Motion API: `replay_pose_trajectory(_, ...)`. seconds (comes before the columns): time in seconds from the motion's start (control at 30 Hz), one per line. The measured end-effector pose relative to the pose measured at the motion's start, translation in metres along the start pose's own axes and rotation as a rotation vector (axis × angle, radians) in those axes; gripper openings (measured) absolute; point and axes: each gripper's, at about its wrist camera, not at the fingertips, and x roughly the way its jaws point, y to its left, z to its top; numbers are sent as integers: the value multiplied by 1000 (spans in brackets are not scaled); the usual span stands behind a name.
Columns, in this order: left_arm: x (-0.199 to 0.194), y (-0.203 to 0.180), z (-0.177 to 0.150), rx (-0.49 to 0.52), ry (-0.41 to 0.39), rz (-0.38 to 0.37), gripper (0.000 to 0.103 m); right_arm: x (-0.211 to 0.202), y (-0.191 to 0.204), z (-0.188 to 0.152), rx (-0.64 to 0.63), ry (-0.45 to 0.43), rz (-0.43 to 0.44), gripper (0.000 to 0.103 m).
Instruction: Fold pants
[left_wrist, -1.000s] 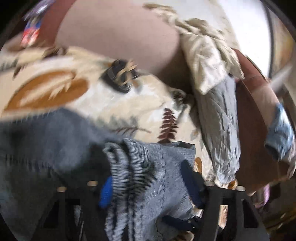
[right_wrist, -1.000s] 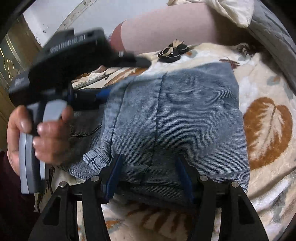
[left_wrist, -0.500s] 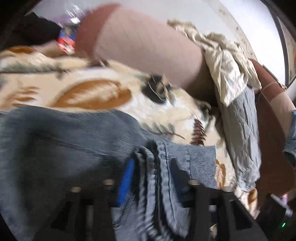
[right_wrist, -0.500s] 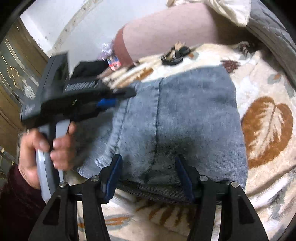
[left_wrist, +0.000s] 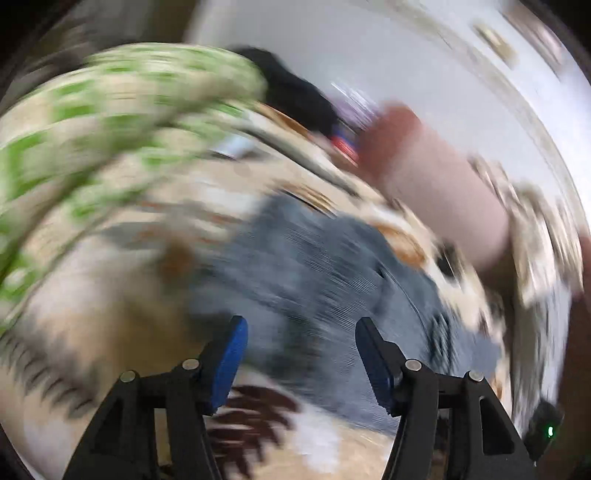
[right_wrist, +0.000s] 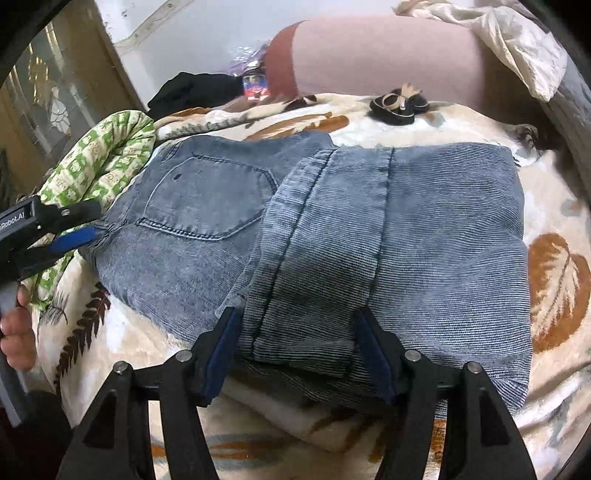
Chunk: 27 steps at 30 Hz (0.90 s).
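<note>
The leaf-print blanket (right_wrist: 557, 280) gives a broad soft surface for folding. On it at centre lie the jeans (right_wrist: 443, 236), legs doubled over toward three o'clock, the pocketed seat bare at nine o'clock, probably awaiting the last fold. A green quilt (right_wrist: 99, 162) is bunched at ten o'clock. The right gripper (right_wrist: 295, 347) straddles the near folded edge at six o'clock, jaws opening, pads apparently not pressing. The left gripper (left_wrist: 301, 354) is half open, empty, above the waist end.
</note>
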Motion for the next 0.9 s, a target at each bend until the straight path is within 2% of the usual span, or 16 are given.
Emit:
replay_pose_trajectory(0.07,-9,23,-4,-83,-55,98,68,-8,-4,2,16,1,26,66)
replay_pose_trajectory(0.17,-1,50,-7,-176,-33,151,69,-30,6,15,5,-48,57,66)
replay_pose_trajectory(0.23,6,70,-8,-261,-23,153,69,-36,18,29,-15,-60,86,66)
replay_pose_trajectory(0.33,19,83,-6,-325,0,131,70,-30,53,69,-38,-67,131,66)
replay_pose_trajectory(0.4,24,79,-4,-291,-19,131,76,-18,82,97,-71,-64,173,66)
replay_pose_trajectory(0.5,33,67,3,-208,-29,100,79,13,131,137,-140,-29,185,66)
replay_pose_trajectory(0.57,39,62,7,-170,-7,60,85,40,161,162,-179,17,179,66)
replay_pose_trajectory(0.67,45,59,7,-185,29,-41,86,78,195,192,-217,77,171,66)
replay_pose_trajectory(0.73,49,55,4,-194,62,-97,86,103,215,207,-254,117,147,66)
replay_pose_trajectory(0.9,58,43,-1,-160,81,-137,86,161,246,215,-396,276,65,66)
